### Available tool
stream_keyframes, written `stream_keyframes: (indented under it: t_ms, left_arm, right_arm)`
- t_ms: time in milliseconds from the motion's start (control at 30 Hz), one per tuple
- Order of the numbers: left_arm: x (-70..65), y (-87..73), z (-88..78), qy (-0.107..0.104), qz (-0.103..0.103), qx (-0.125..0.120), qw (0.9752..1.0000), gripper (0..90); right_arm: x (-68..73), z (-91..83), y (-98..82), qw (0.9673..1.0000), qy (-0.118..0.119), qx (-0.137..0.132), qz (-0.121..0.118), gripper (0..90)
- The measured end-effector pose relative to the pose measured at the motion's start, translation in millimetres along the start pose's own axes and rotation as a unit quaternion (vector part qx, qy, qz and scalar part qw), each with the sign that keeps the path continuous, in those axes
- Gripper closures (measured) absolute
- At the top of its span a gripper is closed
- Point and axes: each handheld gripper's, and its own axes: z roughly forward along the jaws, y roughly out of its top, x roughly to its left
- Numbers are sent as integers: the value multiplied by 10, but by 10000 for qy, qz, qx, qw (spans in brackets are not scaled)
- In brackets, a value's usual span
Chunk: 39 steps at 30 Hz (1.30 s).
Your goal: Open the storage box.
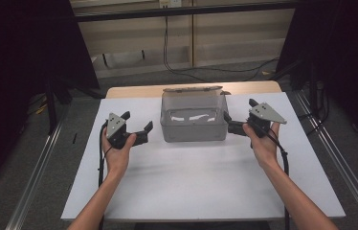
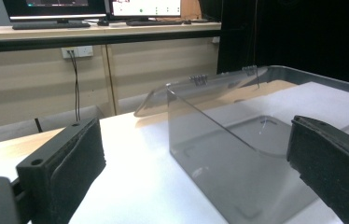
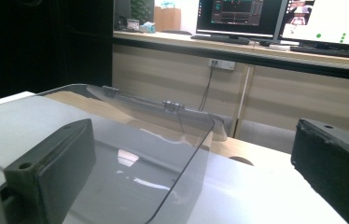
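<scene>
Transparent box (image 1: 194, 117) work is what both hands are set up for, and neither tool has hold of it yet. Starting at the left gripper (image 1: 136, 125): its jaws stand wide apart with nothing between them, and it hovers over the white table (image 1: 186, 182) a short way off the box's left wall. In the left gripper view that wall (image 2: 219, 154) rises just ahead and to the right, between the two black pads. The right gripper (image 1: 238, 116) is likewise spread and empty, but it sits just beside the box's right wall, so close in the high view that I cannot tell whether its near jaw touches; in the right gripper view the clear wall's upper edge (image 3: 182, 154) crosses the gap between the pads. The box stands at the middle of the table toward the far edge, its long axis running left to right, its hinged lid (image 1: 192, 89) thrown back behind it. So the box lies inward from each tool, and the right one looks nearer; my judgement is that the left must close the remaining gap before both can bear on the walls.
</scene>
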Motion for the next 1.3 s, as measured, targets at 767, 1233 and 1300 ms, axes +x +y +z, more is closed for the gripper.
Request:
stream_keyframes:
  t_ms: [767, 1233, 1300]
  left_arm:
    - [-150, -313, -650, 127, -294, 97, 9994, 34]
    - [-191, -402, -930, 167, -453, 116, 9988, 32]
    - [-191, -415, -964, 237, -418, 111, 9988, 32]
  right_arm:
    - [94, -649, -268, 9994, 44, -97, 329, 0]
    - [41, -1029, -377, 9985, -217, 32, 495, 0]
    - [42, -1088, -396, 9987, -253, 29, 449, 0]
